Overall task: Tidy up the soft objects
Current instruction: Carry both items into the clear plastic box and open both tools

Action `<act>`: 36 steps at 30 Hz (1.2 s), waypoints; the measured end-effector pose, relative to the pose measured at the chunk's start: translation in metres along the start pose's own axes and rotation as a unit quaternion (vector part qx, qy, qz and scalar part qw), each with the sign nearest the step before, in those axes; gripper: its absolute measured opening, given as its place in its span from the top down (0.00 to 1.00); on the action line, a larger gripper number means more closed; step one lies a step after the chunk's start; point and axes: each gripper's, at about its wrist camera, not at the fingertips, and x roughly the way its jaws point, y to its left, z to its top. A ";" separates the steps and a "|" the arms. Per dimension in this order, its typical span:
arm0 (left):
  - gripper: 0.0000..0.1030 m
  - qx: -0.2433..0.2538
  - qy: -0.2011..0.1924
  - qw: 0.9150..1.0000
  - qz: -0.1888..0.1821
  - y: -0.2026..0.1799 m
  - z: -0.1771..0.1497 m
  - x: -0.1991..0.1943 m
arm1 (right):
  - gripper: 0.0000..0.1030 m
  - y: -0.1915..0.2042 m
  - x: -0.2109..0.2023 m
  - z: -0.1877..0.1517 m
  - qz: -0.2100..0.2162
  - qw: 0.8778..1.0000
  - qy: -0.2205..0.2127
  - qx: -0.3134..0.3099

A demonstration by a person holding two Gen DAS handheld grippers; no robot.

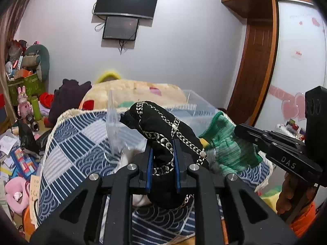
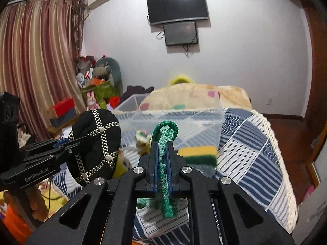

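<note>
Green knit glove (image 2: 166, 159) upright between right gripper (image 2: 162, 164) fingers, cuff up

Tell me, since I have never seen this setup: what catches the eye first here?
Both grippers are loaded: the left gripper clamps a black cap with silver trim, and the right gripper pinches a green knit glove. Just beyond them a clear plastic bin sits on the blue patterned bedspread, with a yellow-green sponge beside it.
</note>
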 end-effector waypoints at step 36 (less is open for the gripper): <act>0.84 0.024 0.033 0.995 0.095 0.028 0.088 0.108 | 0.94 -0.022 0.071 0.072 -0.062 0.998 0.003 -0.027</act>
